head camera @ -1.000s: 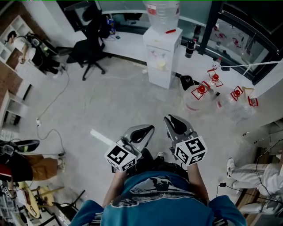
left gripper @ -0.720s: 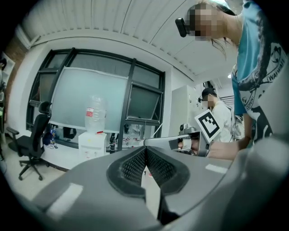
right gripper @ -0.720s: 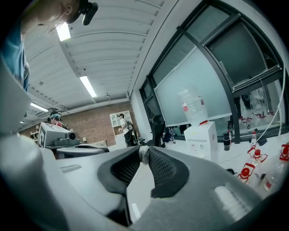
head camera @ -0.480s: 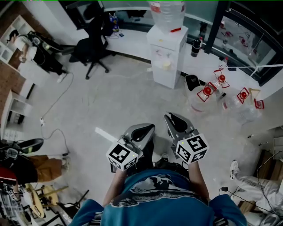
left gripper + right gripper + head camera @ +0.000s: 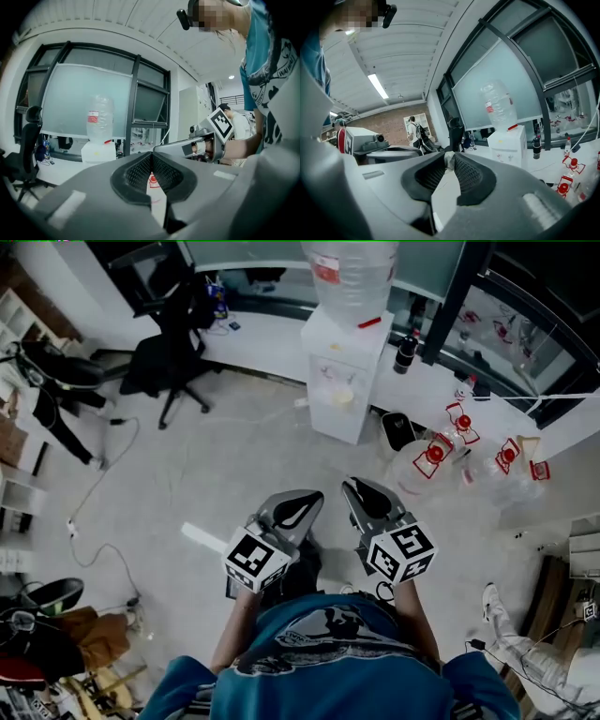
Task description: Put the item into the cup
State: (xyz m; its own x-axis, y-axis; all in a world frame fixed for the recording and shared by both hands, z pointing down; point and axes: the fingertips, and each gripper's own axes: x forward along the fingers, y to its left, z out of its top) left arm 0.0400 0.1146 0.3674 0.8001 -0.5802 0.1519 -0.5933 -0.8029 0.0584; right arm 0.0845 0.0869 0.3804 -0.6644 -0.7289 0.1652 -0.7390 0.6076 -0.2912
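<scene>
Pale and crumpled, the item is sitting pinched between the jaw tips of the right gripper, whose pads are pressing on it from both sides. What the item is cannot be made out. The left gripper is carrying nothing: its jaws are meeting at the tips with no gap between them.

A person in a teal shirt is holding both tools out side by side, well apart from the water dispenser and pointing roughly toward it. The left tool is lying just beside the right, and the two are not touching.

The white dispenser is standing in front of a long white desk, with a large clear bottle sitting on top of it. To the dispenser's right, several clear water jugs with red caps are sitting on the grey floor. To its left, a black office chair is standing near the desk. Further to the dispenser's right than the jugs, another person's pale trouser leg is showing near the lower corner.
</scene>
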